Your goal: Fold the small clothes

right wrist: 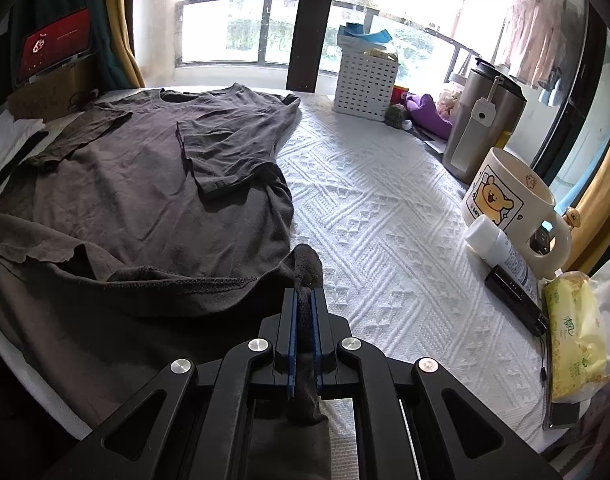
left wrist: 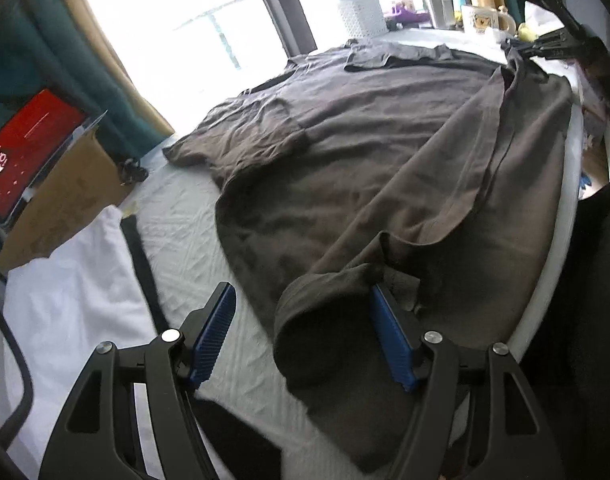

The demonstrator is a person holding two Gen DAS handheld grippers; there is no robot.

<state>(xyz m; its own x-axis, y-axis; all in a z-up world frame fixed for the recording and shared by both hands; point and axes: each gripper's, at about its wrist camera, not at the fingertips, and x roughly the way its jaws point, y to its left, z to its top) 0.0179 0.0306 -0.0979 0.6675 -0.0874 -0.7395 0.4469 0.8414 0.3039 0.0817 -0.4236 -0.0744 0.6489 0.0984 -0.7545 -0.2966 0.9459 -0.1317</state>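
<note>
A dark grey T-shirt (left wrist: 365,148) lies spread on the white quilted table top (left wrist: 177,232), both sleeves folded in over its body. It also shows in the right wrist view (right wrist: 153,184). My left gripper (left wrist: 305,308) is open, its jaws wide apart around a bunched bottom hem corner; the right blue pad (left wrist: 389,332) touches the cloth. My right gripper (right wrist: 303,300) is shut on the other bottom hem corner (right wrist: 307,268), which sticks up between the blue pads. It also shows in the left wrist view (left wrist: 545,44) at the far right.
A white perforated basket (right wrist: 365,84), a steel tumbler (right wrist: 481,120), a bear mug (right wrist: 509,200), a white bottle (right wrist: 501,248), a black device (right wrist: 513,296) and a tissue pack (right wrist: 573,336) stand along the right. White cloth (left wrist: 65,304) and a cardboard box (left wrist: 61,196) sit left.
</note>
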